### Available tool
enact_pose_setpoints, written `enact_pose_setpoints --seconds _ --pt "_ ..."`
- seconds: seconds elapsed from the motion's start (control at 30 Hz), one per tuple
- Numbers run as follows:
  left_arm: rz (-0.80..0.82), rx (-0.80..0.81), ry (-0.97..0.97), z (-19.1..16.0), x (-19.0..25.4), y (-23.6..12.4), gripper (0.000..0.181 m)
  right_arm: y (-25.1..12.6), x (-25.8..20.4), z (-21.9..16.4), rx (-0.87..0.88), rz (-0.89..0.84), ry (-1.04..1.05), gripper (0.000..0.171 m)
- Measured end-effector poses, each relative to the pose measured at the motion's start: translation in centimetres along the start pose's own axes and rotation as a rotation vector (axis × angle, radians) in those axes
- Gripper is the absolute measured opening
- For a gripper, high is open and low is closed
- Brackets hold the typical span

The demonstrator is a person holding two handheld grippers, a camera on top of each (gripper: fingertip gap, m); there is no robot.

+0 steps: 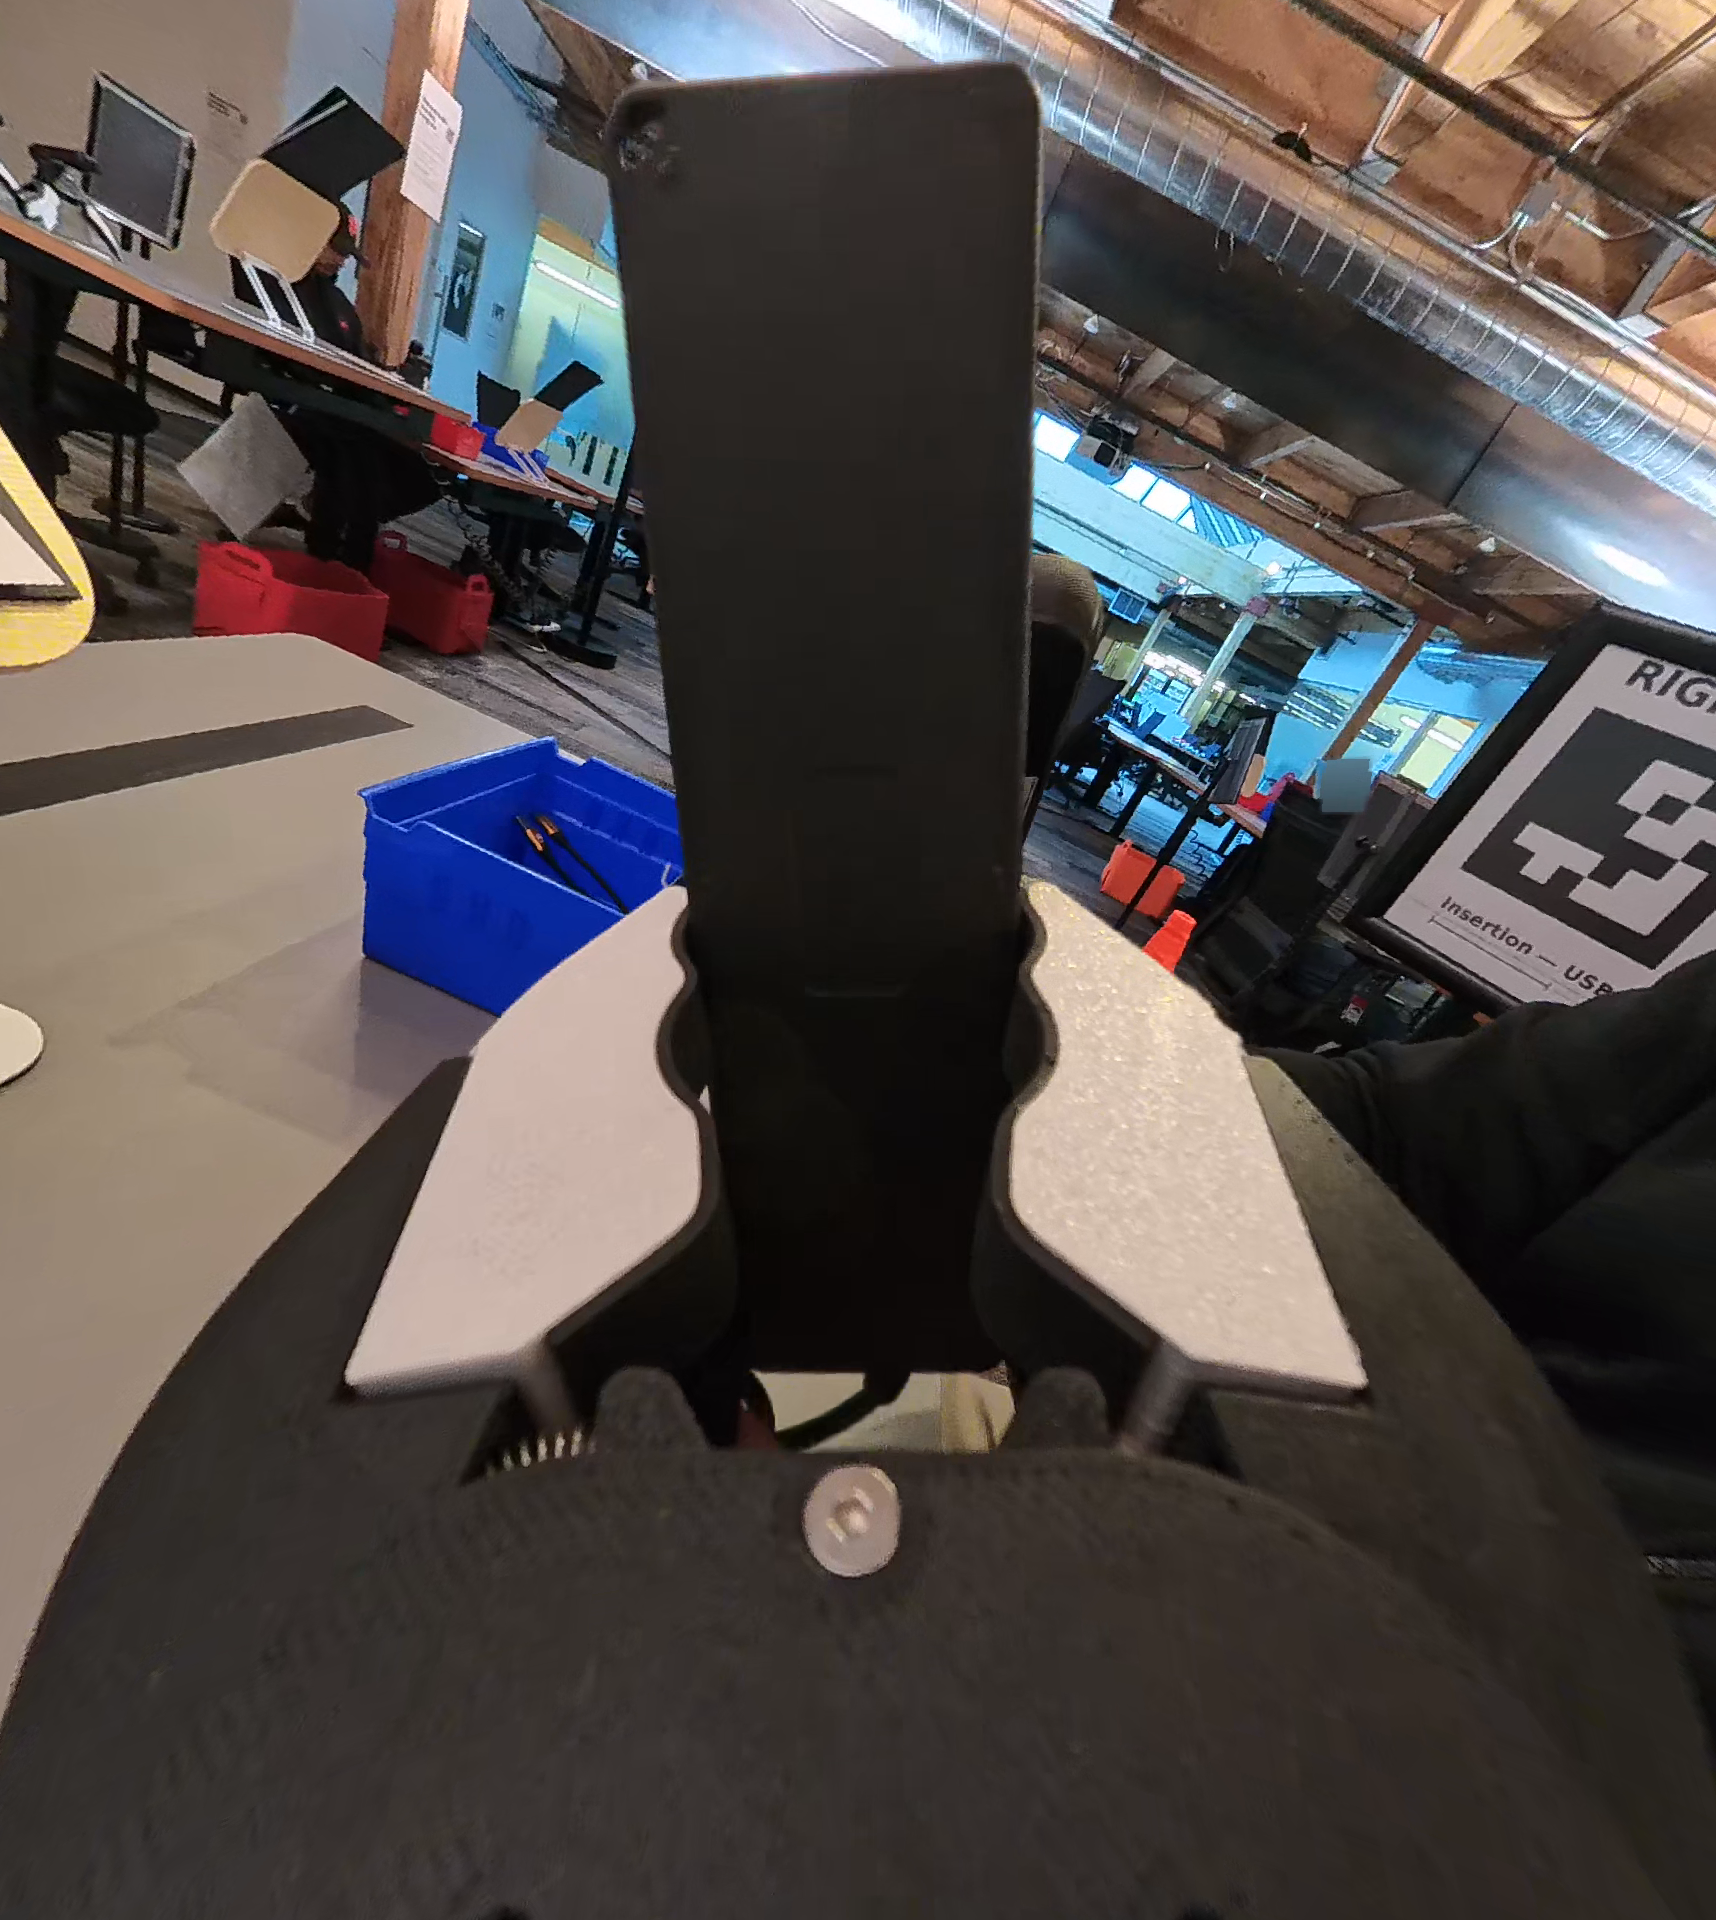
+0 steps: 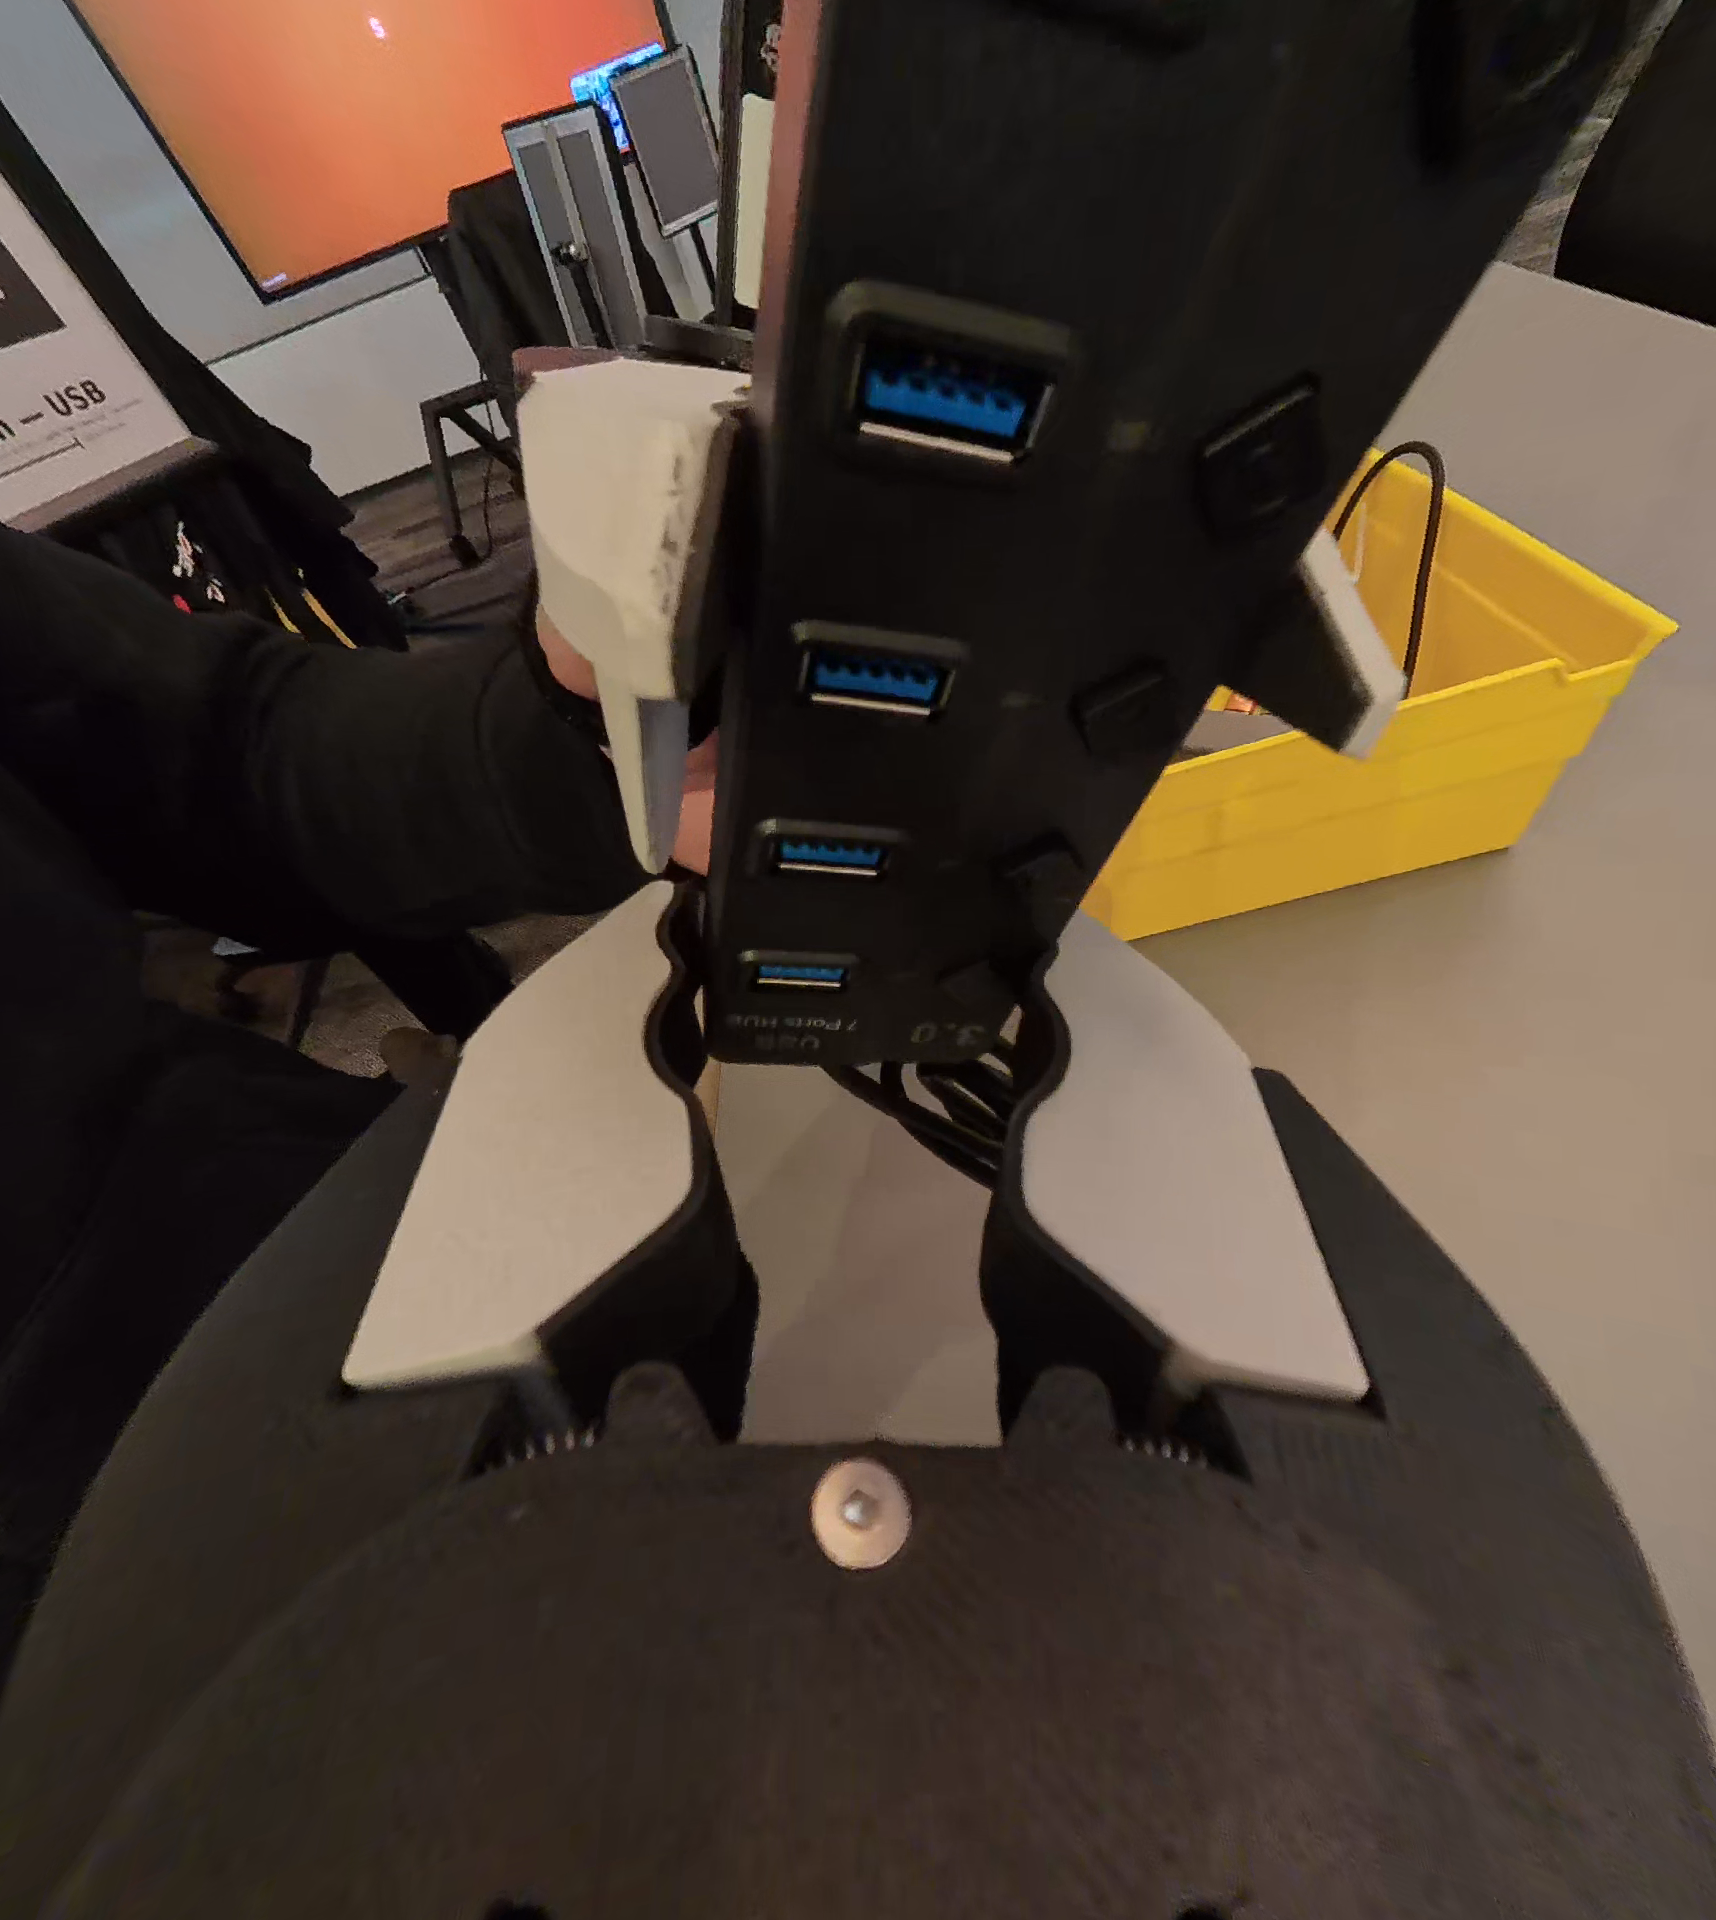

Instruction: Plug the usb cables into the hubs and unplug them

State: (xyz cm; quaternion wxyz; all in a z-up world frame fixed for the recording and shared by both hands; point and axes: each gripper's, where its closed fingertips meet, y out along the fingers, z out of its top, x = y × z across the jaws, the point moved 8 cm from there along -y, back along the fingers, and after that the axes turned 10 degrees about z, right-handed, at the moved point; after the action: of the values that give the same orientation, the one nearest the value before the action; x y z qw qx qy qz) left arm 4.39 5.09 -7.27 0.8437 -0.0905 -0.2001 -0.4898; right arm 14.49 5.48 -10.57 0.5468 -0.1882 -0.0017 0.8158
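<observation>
A black USB hub (image 2: 937, 582) with several blue ports (image 2: 875, 681) stands upright between both grippers. My left gripper (image 1: 854, 997) is shut on the hub (image 1: 833, 520), and the left wrist view shows only its plain back. Its white fingers (image 2: 605, 540) clamp the hub's sides in the right wrist view. My right gripper (image 2: 854, 1008) is shut on the hub's lower end, where the hub's own black cable (image 2: 937, 1112) comes out. No plug sits in the visible ports.
A blue bin (image 1: 480, 883) on the grey table (image 1: 158, 1039) holds black cables with orange ends (image 1: 563, 852). A yellow bin (image 2: 1405, 790) holds a black cable (image 2: 1425, 540). A marker sign (image 1: 1612, 831) stands at the right. A person's black sleeve (image 2: 262, 748) is close by. Across from one pair of fingers to the other is roughly 8 cm.
</observation>
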Motion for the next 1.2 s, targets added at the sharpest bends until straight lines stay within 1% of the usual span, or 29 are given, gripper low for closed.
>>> enact_pose_setpoints --seconds 0.13,0.2,0.3,0.33,0.37,0.43,0.57,0.63,0.67,0.7,0.77,0.83,0.87,0.9,0.97,1.0,1.07,1.13,1.2 --pt "0.003 -0.002 -0.005 -0.2 -0.1 0.0 0.055 -0.3 0.0 0.0 -0.013 0.002 0.032 0.057" --pt "0.008 0.009 -0.008 -0.2 -0.2 -0.1 0.054 -1.0 0.3 0.0 -0.009 -0.019 0.037 0.063" --pt "0.027 0.024 -0.001 0.2 -0.5 -0.5 0.055 -3.0 0.7 0.1 -0.043 -0.069 0.037 0.069" --pt "0.036 0.024 0.004 0.3 -0.6 -0.7 0.055 -4.0 0.9 0.1 -0.065 -0.112 0.027 0.067" --pt "0.035 0.028 0.002 0.4 -0.6 -0.9 0.055 -5.5 1.2 0.2 -0.097 -0.18 0.01 0.065" --pt "0.04 0.044 0.0 0.7 -0.8 -1.3 0.055 -9.7 2.5 0.1 -0.193 -0.387 -0.014 0.061" --pt "0.057 0.051 0.003 1.1 -1.2 -1.7 0.055 -20.9 4.9 -0.6 -0.304 -0.766 0.06 0.051" --pt "0.061 0.053 -0.004 1.2 -1.4 -1.7 0.055 -25.8 6.6 -2.6 -0.398 -0.86 0.185 0.052" --pt "0.06 0.053 -0.008 1.1 -1.5 -1.7 0.055 -27.6 7.6 -3.9 -0.456 -0.883 0.256 0.052" --pt "0.06 0.051 -0.014 1.0 -1.7 -1.6 0.055 -28.6 8.4 -5.3 -0.508 -0.87 0.315 0.052" --pt "0.065 0.04 -0.021 0.7 -1.9 -1.4 0.055 -29.5 10.0 -8.1 -0.625 -0.829 0.433 0.053" --pt "0.069 0.03 -0.024 0.5 -2.1 -1.3 0.055 -29.6 11.5 -10.4 -0.761 -0.811 0.482 0.053" --pt "0.071 0.026 -0.025 0.4 -2.1 -1.2 0.055 -29.6 12.3 -11.0 -0.794 -0.818 0.476 0.051" --pt "0.071 0.024 -0.025 0.3 -2.2 -1.2 0.055 -29.5 13.1 -11.4 -0.81 -0.83 0.464 0.049" --pt "0.076 0.022 -0.025 0.2 -2.3 -1.2 0.055 -29.0 14.2 -11.8 -0.839 -0.778 0.492 0.047" --pt "0.078 0.021 -0.027 0.2 -2.4 -1.2 0.054 -29.1 14.9 -11.7 -0.852 -0.797 0.487 0.047" --pt "0.08 0.019 -0.032 0.1 -2.6 -1.2 0.054 -29.1 15.8 -12.1 -0.948 -0.792 0.515 0.042" --pt "0.082 0.015 -0.031 0.0 -2.7 -1.1 0.055 -29.0 16.7 -12.8 -1.052 -0.781 0.535 0.042" --pt "0.081 0.012 -0.032 0.0 -2.7 -1.1 0.055 -28.7 17.5 -13.9 -1.11 -0.75 0.559 0.041"
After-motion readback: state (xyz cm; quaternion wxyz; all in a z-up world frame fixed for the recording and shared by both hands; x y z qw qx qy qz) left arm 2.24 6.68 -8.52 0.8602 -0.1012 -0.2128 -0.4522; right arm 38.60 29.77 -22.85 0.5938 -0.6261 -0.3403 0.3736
